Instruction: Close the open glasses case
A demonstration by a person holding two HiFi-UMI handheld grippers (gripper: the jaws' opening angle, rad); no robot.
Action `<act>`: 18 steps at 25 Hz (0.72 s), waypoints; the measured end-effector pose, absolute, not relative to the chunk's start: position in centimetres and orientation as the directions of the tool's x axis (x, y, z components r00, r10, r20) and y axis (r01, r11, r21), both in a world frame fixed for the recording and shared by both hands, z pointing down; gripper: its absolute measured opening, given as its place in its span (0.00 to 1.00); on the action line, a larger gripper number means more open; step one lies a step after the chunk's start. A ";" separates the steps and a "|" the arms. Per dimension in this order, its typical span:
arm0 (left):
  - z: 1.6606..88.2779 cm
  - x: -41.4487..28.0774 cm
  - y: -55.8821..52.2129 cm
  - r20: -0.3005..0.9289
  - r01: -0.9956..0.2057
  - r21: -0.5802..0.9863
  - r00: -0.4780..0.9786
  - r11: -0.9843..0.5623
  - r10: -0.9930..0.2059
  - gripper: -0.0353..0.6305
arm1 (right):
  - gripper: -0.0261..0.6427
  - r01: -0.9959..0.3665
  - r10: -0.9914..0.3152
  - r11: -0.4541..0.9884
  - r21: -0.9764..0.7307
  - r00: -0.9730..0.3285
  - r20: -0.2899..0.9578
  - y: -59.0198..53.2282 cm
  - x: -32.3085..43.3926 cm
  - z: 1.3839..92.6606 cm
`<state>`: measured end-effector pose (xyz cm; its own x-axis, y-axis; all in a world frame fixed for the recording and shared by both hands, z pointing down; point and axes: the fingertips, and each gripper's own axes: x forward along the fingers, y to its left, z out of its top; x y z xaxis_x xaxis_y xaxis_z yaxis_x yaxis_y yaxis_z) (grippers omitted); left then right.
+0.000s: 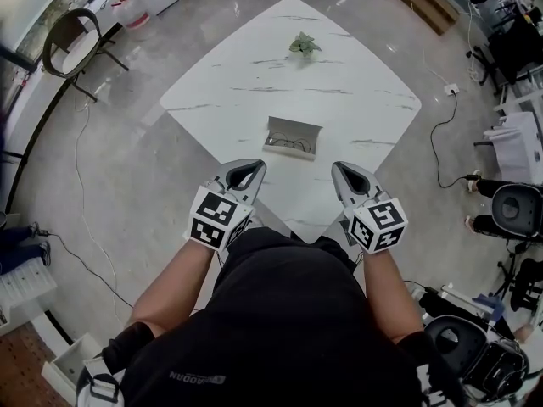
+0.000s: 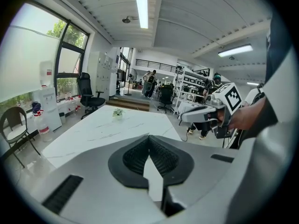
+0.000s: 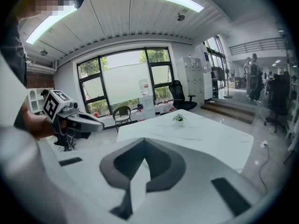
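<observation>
While standing at the near corner of the white marbled tabletop [image 1: 254,100], holds the left hand-held gripper [image 1: 257,165] at lower centre-left of the head view and the right hand-held gripper [image 1: 338,167] at lower centre-right, side by side and apart from each other. Shows both with jaws together at the tips and nothing clamped, only a pale sliver of tabletop visible through the gap behind the ribbed dark pads [image 2: 135,157] in each gripper view. Finds the glasses case [image 1: 293,136] at the centre of the head view, resting on the tabletop, open, lid raised on its far side, with a pair of glasses [image 1: 288,145] lying inside. Sits ahead of both hand-held grippers and roughly between them, touched by neither. Places a small potted plant [image 1: 304,45] at upper centre, near the tabletop's far corner, well apart from the glasses case. Catches each hand-held gripper at the edge of the other's view, held level beside it.
</observation>
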<state>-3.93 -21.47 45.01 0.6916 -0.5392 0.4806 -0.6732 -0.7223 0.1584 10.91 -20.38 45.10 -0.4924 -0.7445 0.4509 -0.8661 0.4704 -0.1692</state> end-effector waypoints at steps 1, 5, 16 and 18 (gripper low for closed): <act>45.1 -3.9 -21.5 0.483 -0.673 0.157 0.690 -0.722 -0.539 0.06 | 0.04 -0.867 -0.745 0.470 -0.167 -0.491 0.451 -20.5 10.9 45.2; 45.2 -3.8 -21.7 0.492 -0.671 0.138 0.685 -0.729 -0.538 0.06 | 0.04 -0.867 -0.751 0.472 -0.160 -0.490 0.442 -20.8 10.9 45.1; 45.1 -3.5 -22.0 0.497 -0.657 0.093 0.681 -0.748 -0.537 0.13 | 0.07 -0.874 -0.765 0.465 -0.141 -0.477 0.434 -20.8 10.8 44.9; 45.1 -3.6 -22.1 0.499 -0.657 0.086 0.679 -0.749 -0.538 0.14 | 0.07 -0.876 -0.768 0.462 -0.138 -0.474 0.432 -20.8 10.8 44.9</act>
<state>-3.56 -22.08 45.09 0.6791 -0.5382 0.4992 -0.6568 -0.7491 0.0858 10.78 -20.81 44.86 -0.4736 -0.7678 0.4315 -0.8758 0.4625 -0.1383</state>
